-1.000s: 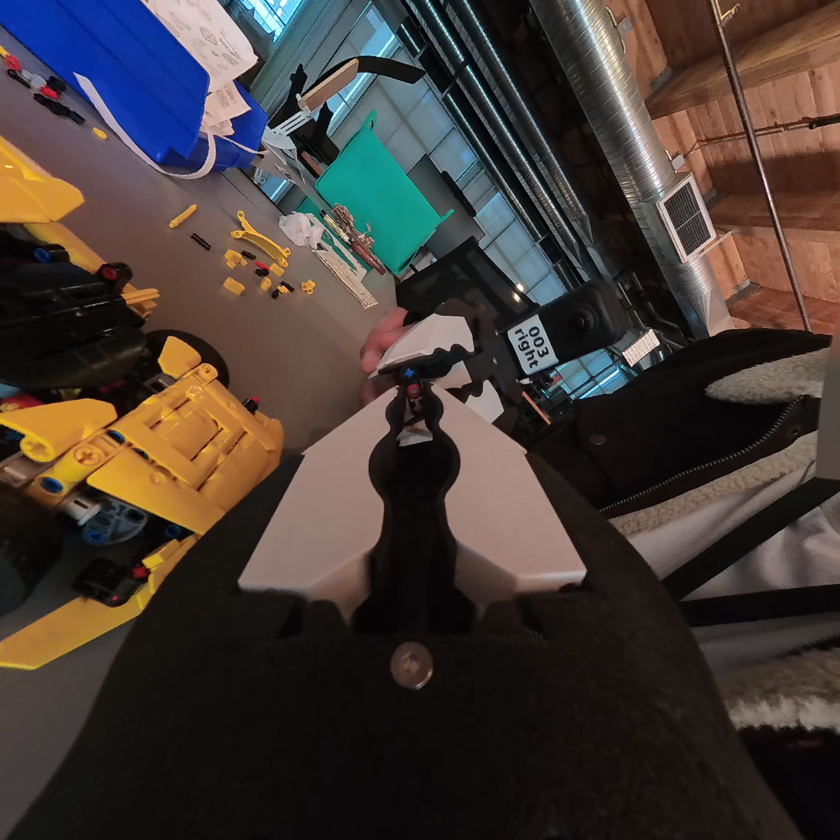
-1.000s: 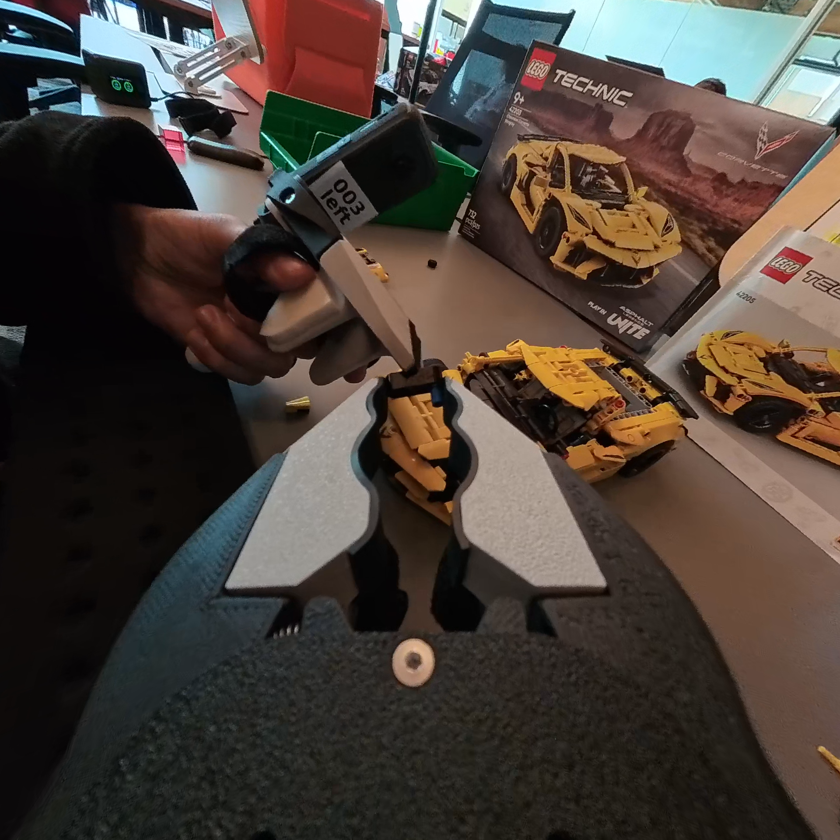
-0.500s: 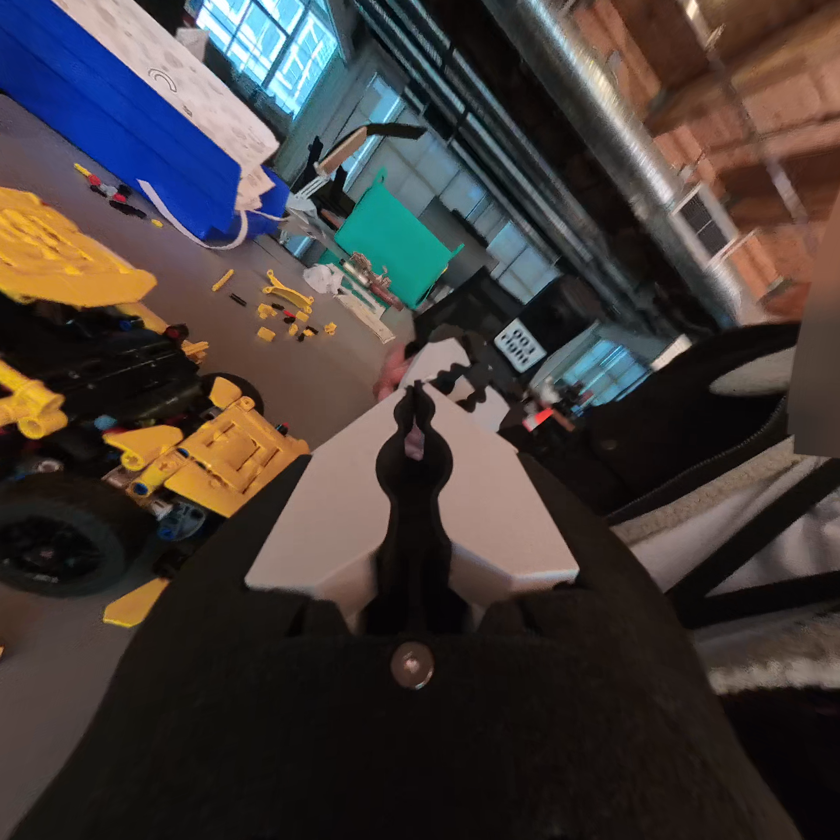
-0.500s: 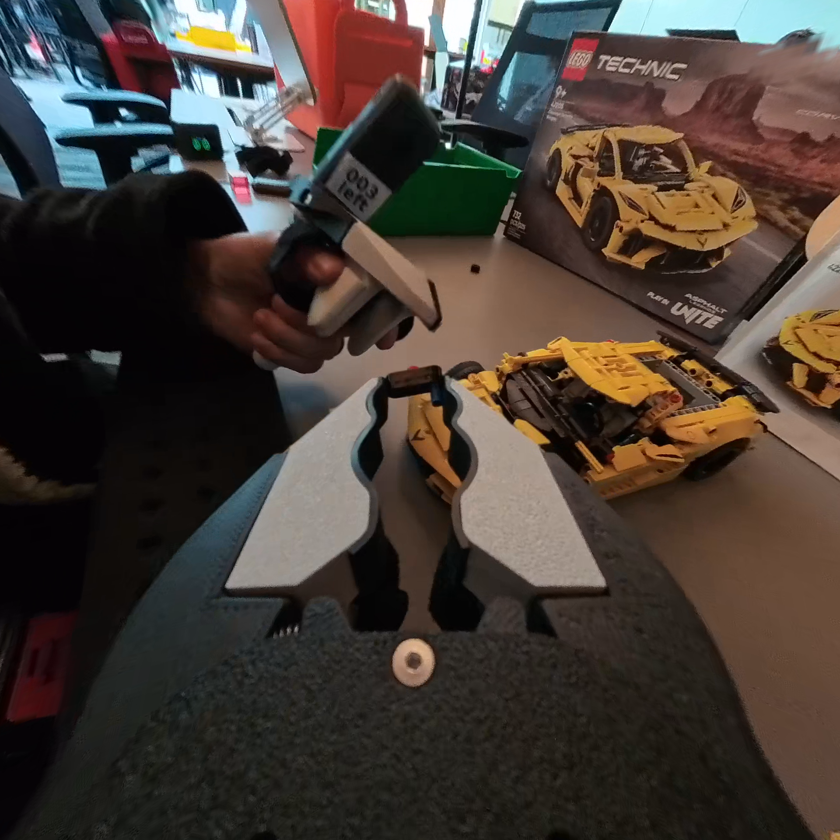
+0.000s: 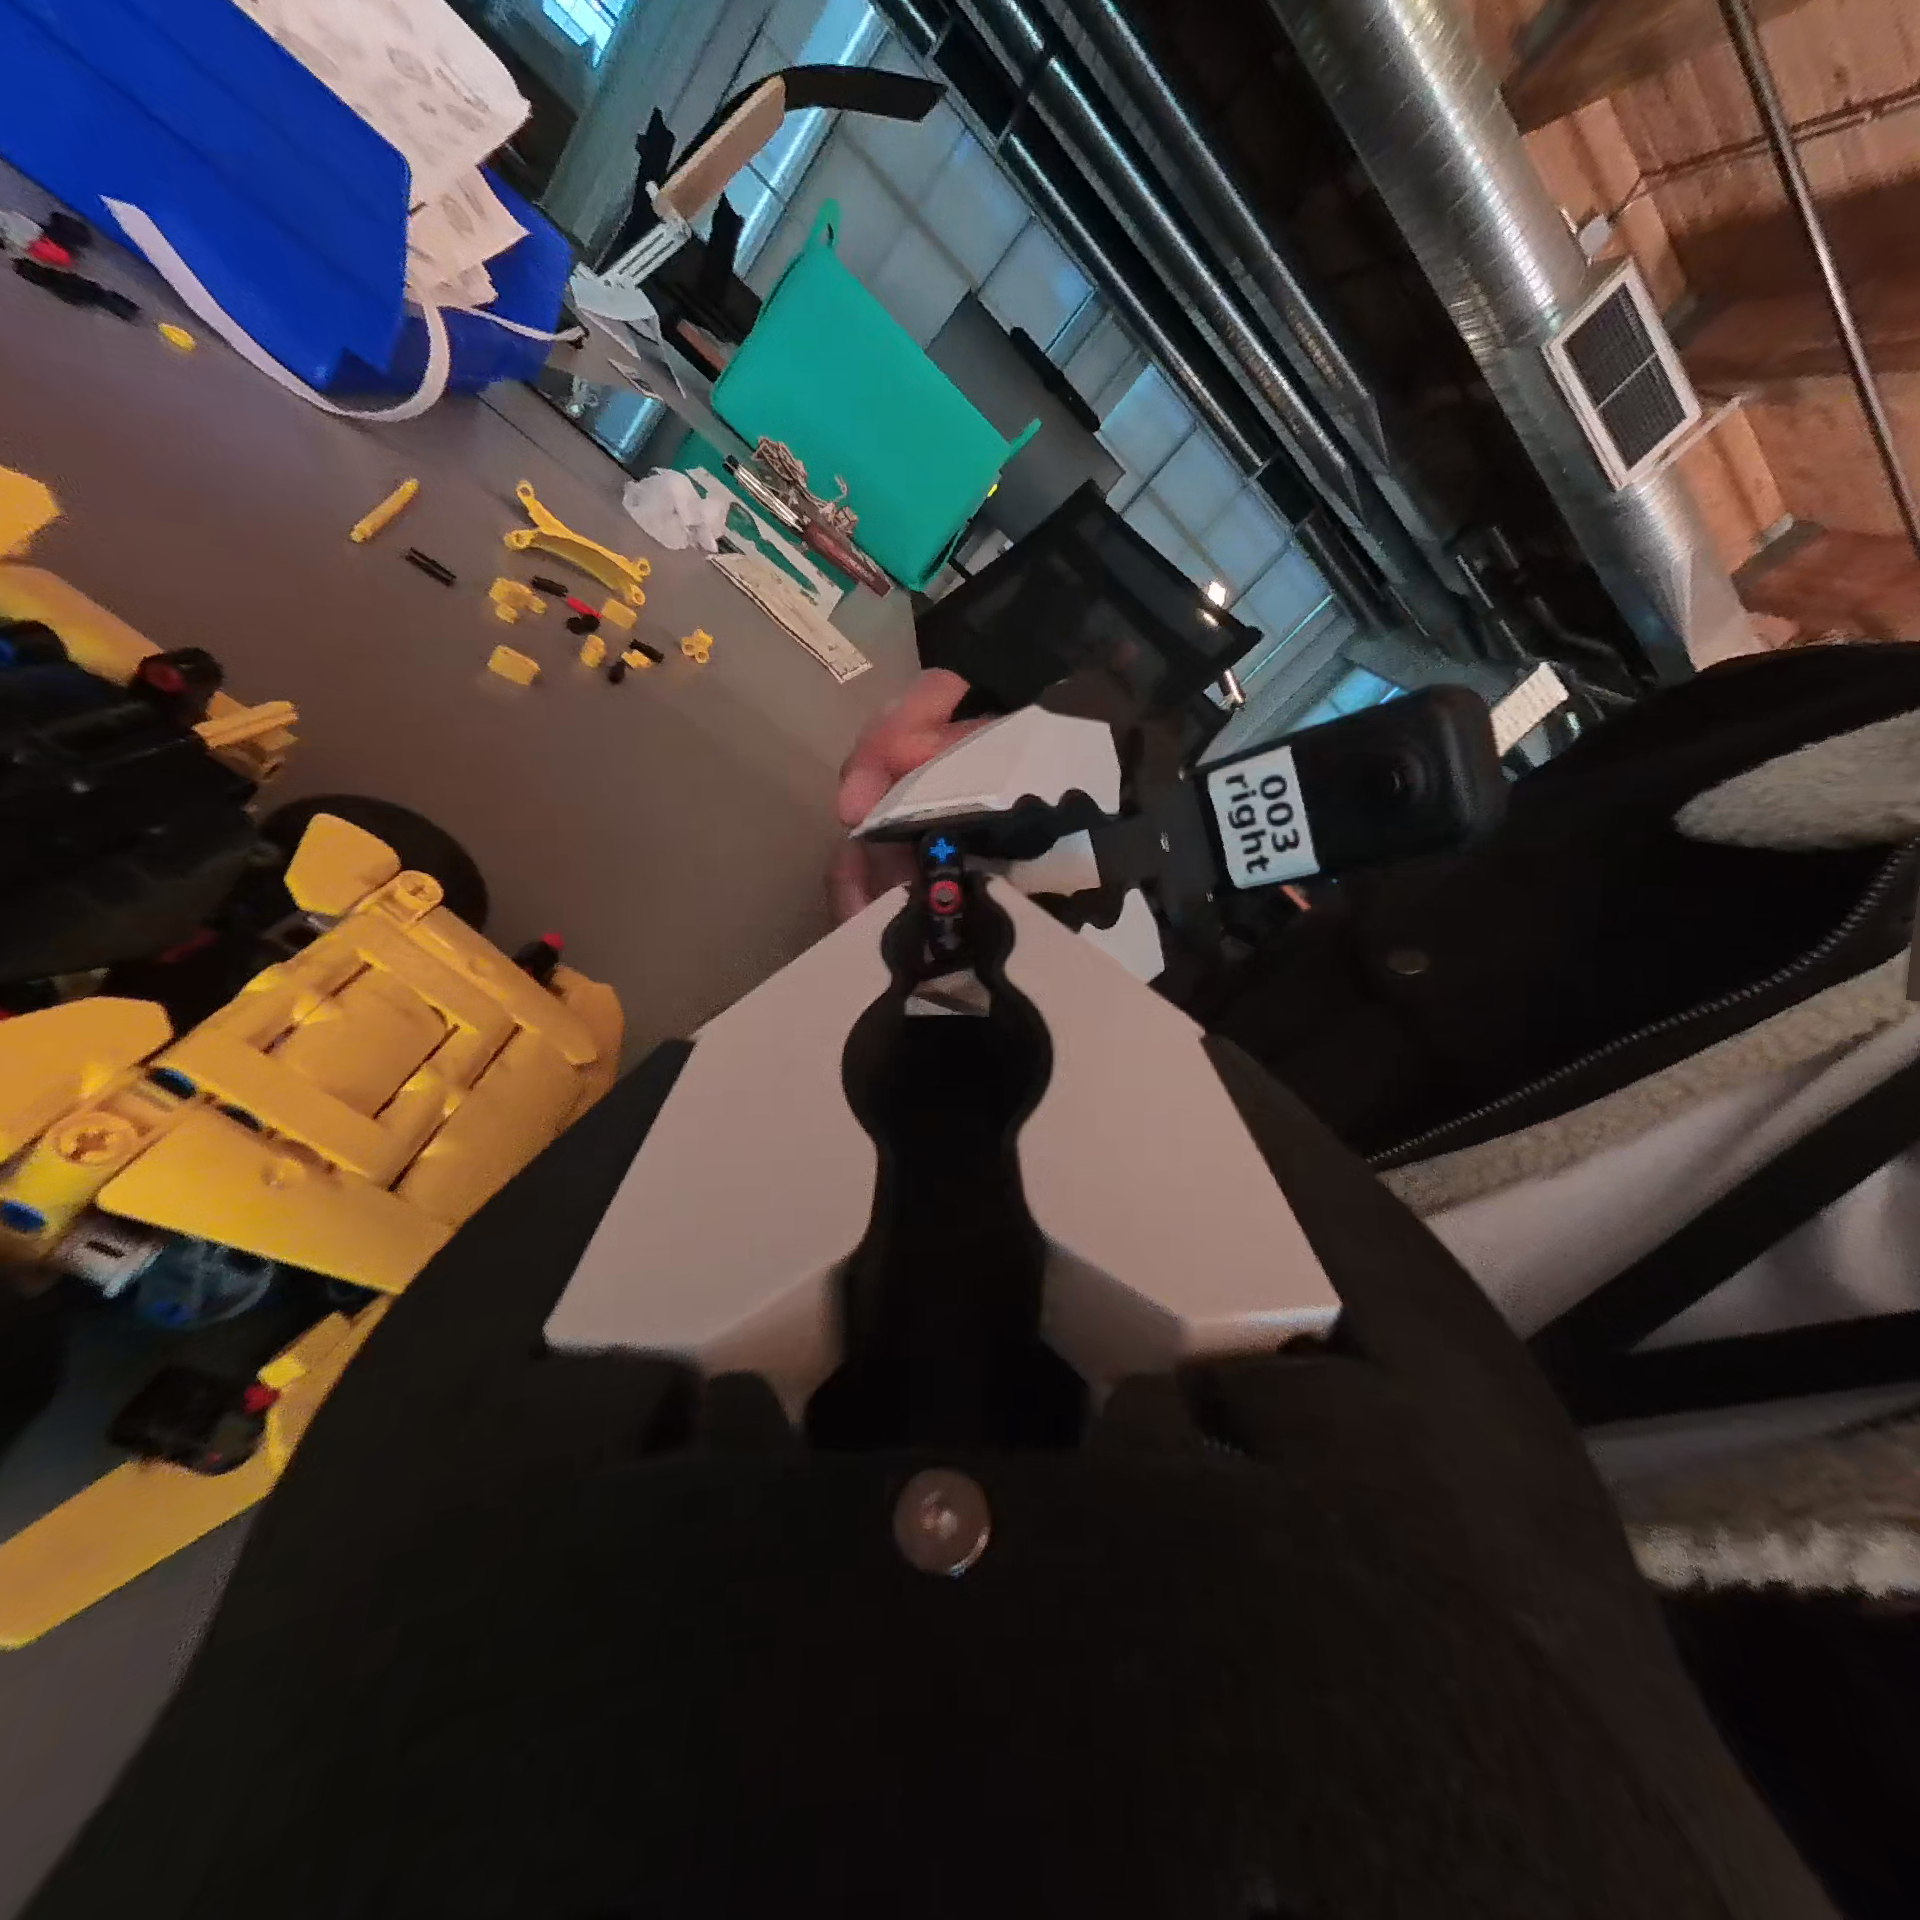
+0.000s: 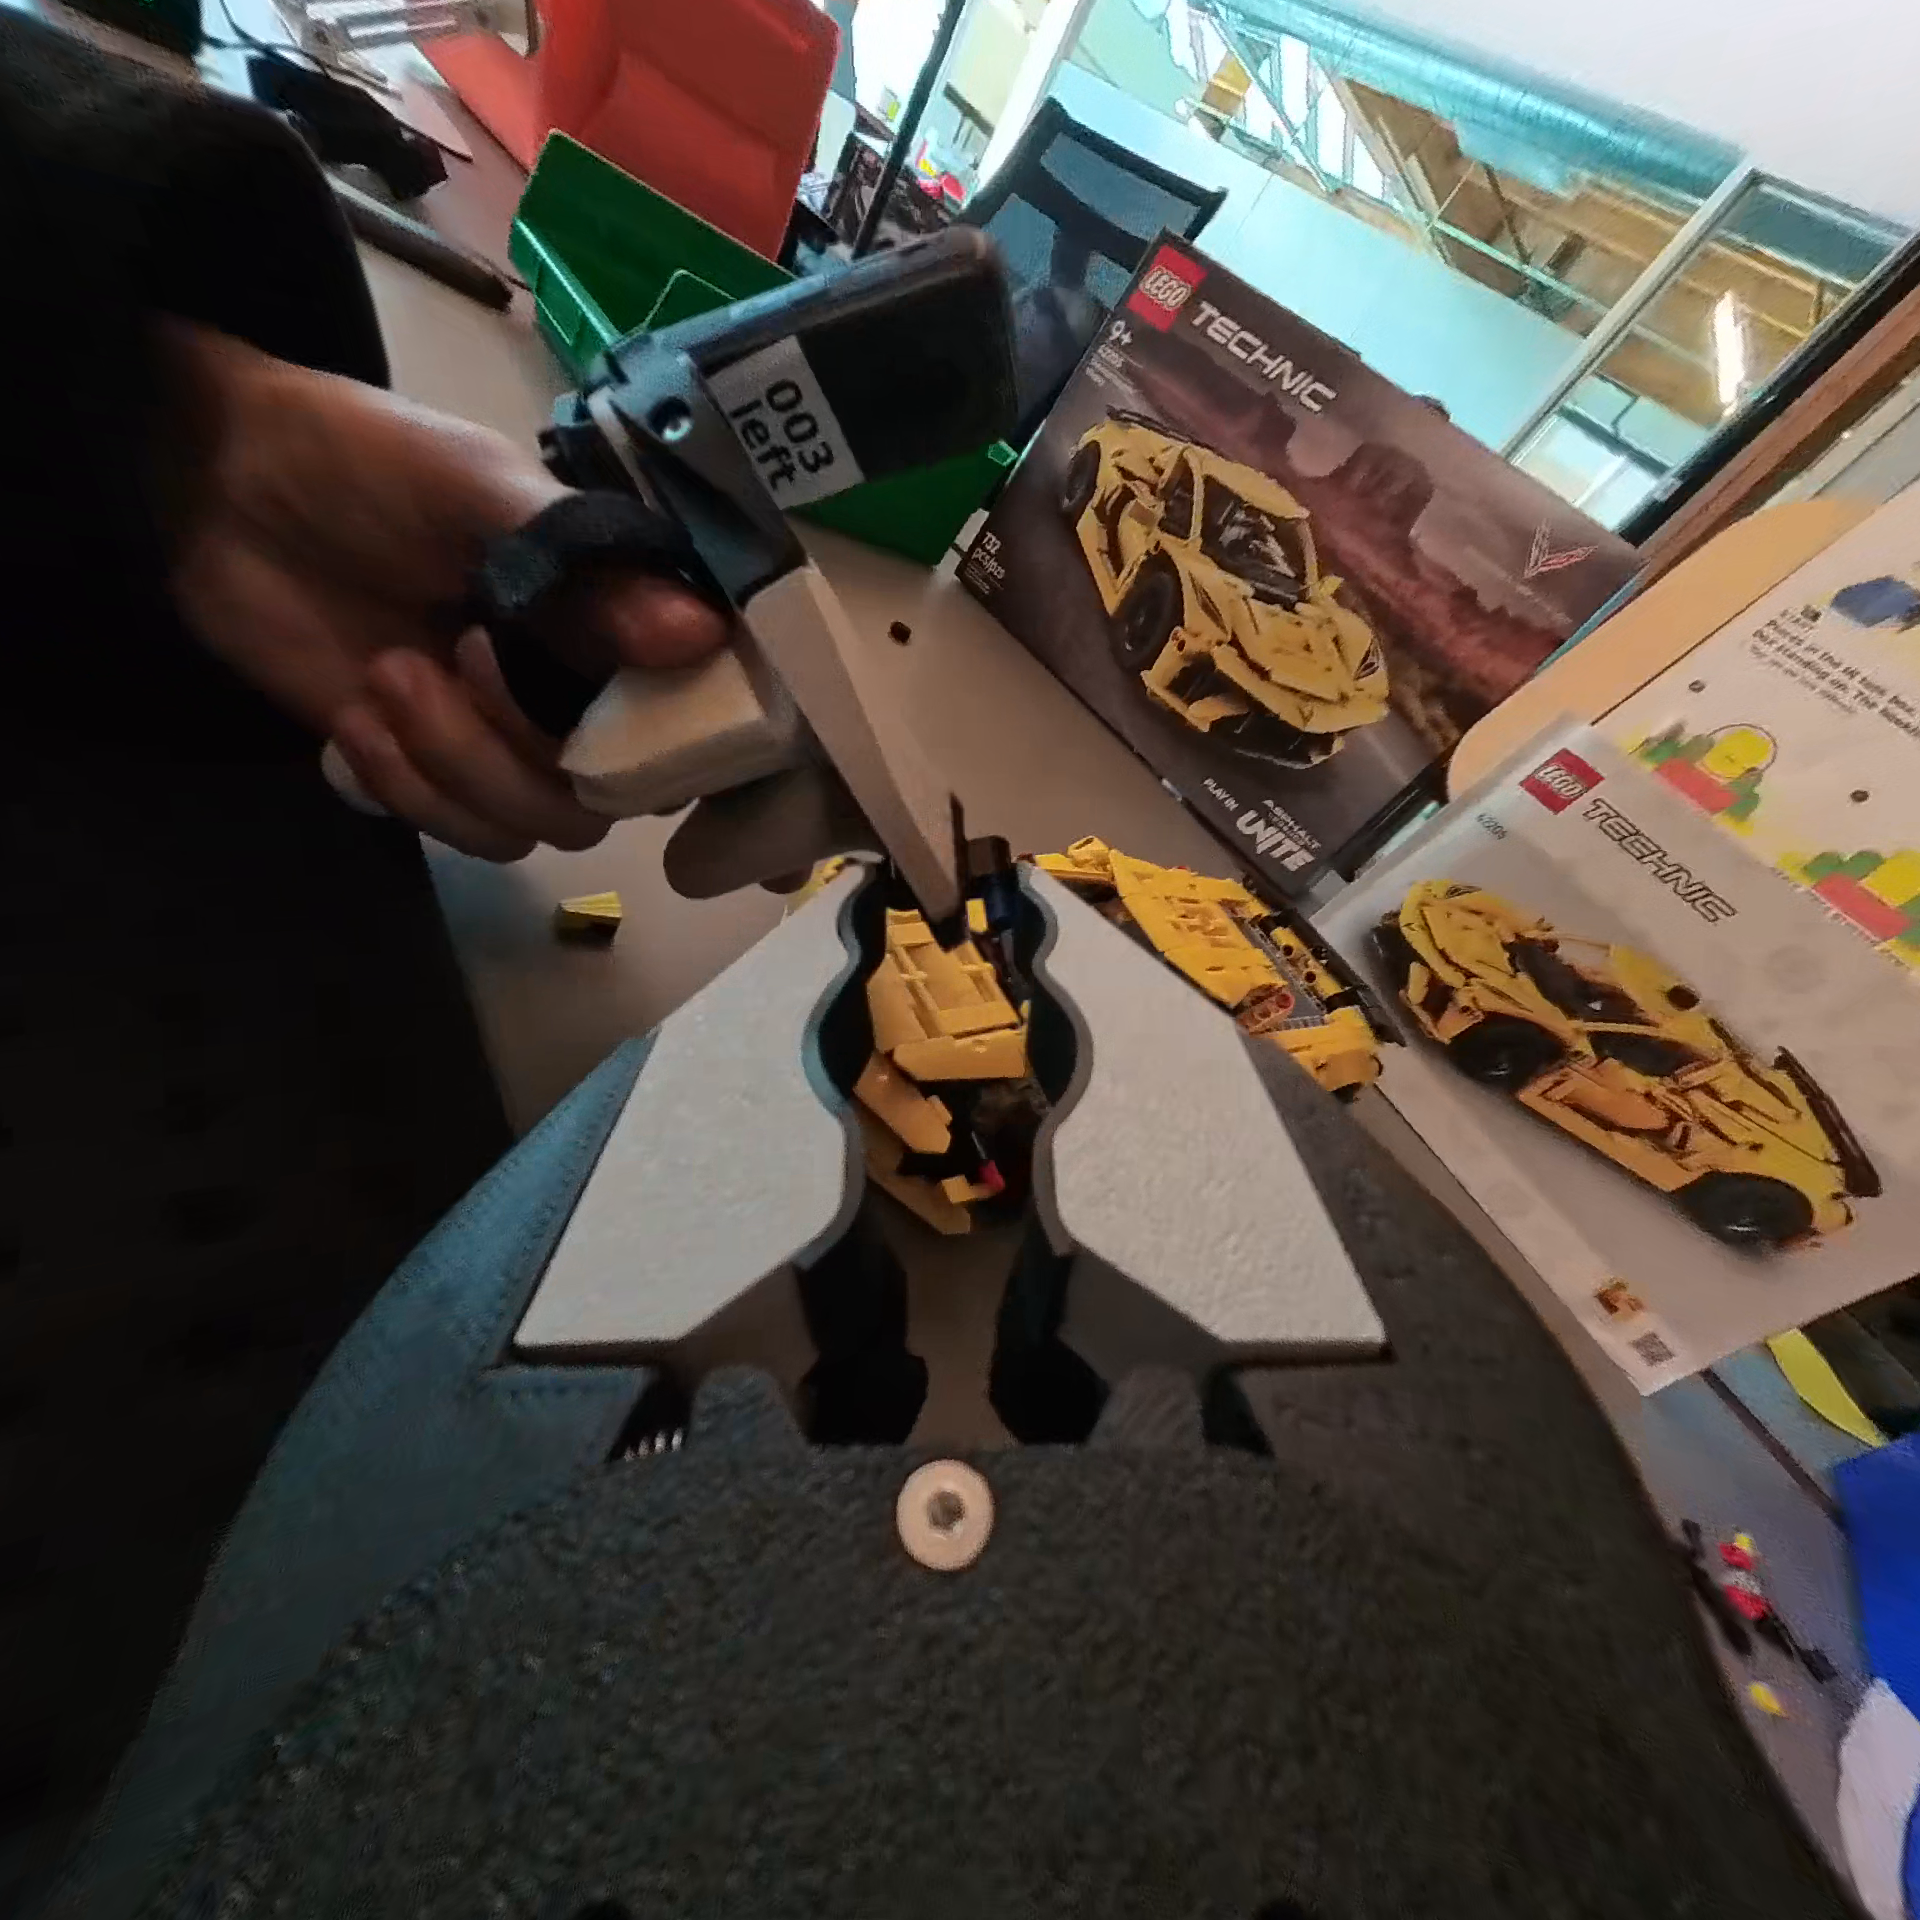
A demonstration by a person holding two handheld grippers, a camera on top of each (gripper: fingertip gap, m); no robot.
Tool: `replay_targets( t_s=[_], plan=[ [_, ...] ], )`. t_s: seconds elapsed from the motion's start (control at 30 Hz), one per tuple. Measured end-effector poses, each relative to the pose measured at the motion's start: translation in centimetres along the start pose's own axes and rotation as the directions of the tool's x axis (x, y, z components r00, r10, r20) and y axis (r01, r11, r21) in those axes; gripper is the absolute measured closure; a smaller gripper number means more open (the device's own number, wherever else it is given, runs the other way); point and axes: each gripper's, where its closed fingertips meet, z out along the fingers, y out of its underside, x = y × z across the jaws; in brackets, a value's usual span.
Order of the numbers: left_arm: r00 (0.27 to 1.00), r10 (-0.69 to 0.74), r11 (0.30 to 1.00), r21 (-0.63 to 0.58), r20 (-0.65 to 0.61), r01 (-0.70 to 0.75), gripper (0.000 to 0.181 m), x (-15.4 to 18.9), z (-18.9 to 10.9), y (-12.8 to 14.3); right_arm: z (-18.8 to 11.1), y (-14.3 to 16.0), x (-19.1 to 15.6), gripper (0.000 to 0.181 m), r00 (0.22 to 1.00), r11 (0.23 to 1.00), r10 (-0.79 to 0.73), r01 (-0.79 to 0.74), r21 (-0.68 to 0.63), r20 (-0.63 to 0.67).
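My right gripper [image 6: 948,878] is shut on a small black brick piece [image 6: 989,864] with a blue axle and a red pin, held above the table. My left gripper [image 5: 943,920] is shut. Its tips press against that piece [image 5: 943,891] from the other side, and I cannot tell whether they pinch it. In the right wrist view the left gripper [image 6: 940,904] reaches down into the gap between my right fingers. A part-built yellow brick car [image 6: 1195,935] stands on the grey table just beyond and below both grippers. It also shows in the left wrist view [image 5: 343,1060].
The set's box [image 6: 1247,582] and an instruction booklet [image 6: 1621,1039] stand right of the car. A green bin [image 6: 613,239] is behind. Loose yellow and black parts [image 5: 571,592] lie near a blue bin [image 5: 208,187]. A yellow part [image 6: 587,912] lies below the left hand. Less than 4 cm separates the two grippers' tips.
Half a second ago the left gripper had drawn away from the right one. Now its tips are back against the small black piece. The right gripper has tilted and kept its hold.
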Motion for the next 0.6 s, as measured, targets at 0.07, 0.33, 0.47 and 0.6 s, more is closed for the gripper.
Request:
replay_targets(
  t_s=[0.07,0.33,0.47,0.6],
  plan=[
    [1.000,-0.007,1.000,0.010,-0.005,0.007,0.175,0.0,-0.2,-0.1,-0.1,-0.2,0.0,0.158,0.998,0.998,0.055,-0.055,0.018,0.010],
    [0.935,-0.204,0.948,0.182,-0.290,0.263,0.175,2.1,-1.6,-3.0,-1.1,-3.1,-0.5,0.149,0.924,0.921,0.343,-0.366,0.133,0.170],
    [0.919,-0.246,0.930,0.192,-0.310,0.314,0.175,1.8,-1.3,-3.2,-0.6,-3.4,-0.3,0.158,0.954,0.943,0.291,-0.300,0.143,0.077],
    [0.909,-0.273,0.919,0.194,-0.314,0.343,0.175,1.5,-1.0,-3.2,-0.5,-3.1,0.2,0.164,0.972,0.964,0.234,-0.233,0.129,0.010]
  ],
)
